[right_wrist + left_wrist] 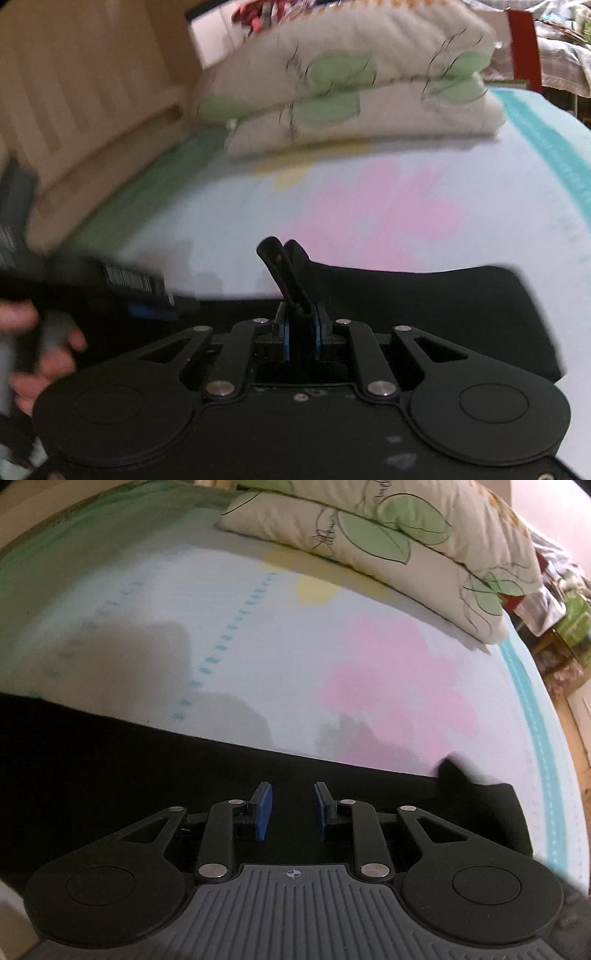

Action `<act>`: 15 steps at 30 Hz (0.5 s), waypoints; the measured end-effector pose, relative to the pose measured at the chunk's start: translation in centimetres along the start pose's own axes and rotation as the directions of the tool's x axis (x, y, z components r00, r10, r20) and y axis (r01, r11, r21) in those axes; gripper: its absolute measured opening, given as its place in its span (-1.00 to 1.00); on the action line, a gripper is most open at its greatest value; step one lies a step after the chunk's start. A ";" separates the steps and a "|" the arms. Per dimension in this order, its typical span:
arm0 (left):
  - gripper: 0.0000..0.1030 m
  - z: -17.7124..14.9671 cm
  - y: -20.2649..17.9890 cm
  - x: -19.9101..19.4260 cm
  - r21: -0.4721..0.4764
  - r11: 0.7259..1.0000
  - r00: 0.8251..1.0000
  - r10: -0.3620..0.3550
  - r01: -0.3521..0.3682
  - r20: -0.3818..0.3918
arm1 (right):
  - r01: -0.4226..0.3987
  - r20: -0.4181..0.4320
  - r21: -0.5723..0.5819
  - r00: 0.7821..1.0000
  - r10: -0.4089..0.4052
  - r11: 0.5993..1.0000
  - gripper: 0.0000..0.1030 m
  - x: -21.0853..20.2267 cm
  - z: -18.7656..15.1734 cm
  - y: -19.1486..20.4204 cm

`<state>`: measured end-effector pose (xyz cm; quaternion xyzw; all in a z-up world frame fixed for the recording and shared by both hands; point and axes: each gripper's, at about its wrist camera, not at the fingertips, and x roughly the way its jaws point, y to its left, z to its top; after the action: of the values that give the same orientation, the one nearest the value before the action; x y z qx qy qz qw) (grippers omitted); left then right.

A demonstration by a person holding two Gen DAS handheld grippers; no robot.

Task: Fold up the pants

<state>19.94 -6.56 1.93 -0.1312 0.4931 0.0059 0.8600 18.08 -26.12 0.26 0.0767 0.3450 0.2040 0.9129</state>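
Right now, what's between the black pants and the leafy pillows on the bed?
Only bare bedsheet, with pink and yellow patches printed on it. Nothing sits between the black pants and the pillows. The left wrist view shows it best.

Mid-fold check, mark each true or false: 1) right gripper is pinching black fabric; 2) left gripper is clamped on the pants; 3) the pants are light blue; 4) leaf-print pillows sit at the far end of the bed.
1) True: the right gripper is shut on a fold of the black pants.
2) False: the left gripper has a gap between its blue pads and holds nothing.
3) False: the pants are black; the bedsheet is light blue.
4) True: the leaf-print pillows lie stacked at the far end.
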 end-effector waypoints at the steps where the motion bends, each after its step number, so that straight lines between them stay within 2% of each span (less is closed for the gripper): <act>1: -0.53 0.1 0.1 0.1 0.000 1.000 1.000 -0.004 0.004 -0.002 | 0.015 -0.011 -0.017 1.000 -0.016 1.000 -0.72 0.8 -0.7 0.7; 2: -0.53 0.1 0.0 0.1 0.001 1.000 1.000 -0.011 0.011 -0.004 | 0.031 -0.023 -0.036 0.999 -0.031 0.999 -0.69 1.4 -1.5 1.1; 4: -0.53 -0.1 0.5 -0.2 0.003 1.000 1.000 -0.030 0.030 -0.006 | 0.045 -0.042 -0.062 0.998 -0.047 0.997 -0.45 2.2 -2.8 1.5; 7: -0.53 0.0 0.0 -0.2 0.020 0.999 0.999 -0.051 0.051 0.003 | 0.022 -0.026 -0.084 0.999 -0.024 0.996 -0.25 1.8 -3.7 2.1; 11: -0.53 0.1 -1.1 0.1 0.052 0.997 0.998 -0.055 0.054 0.021 | -0.075 0.000 -0.147 0.997 0.075 0.986 -0.22 -0.3 -2.8 2.1; 15: -0.53 -0.1 -2.4 0.0 0.072 0.994 0.997 -0.078 0.076 0.024 | -0.131 0.037 -0.200 0.989 0.142 0.971 -0.20 -3.7 -2.7 0.9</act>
<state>20.18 -8.87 2.42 -0.1192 0.4760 -0.0432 0.8702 13.52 -26.85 0.71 0.0146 0.2935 0.2975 0.9084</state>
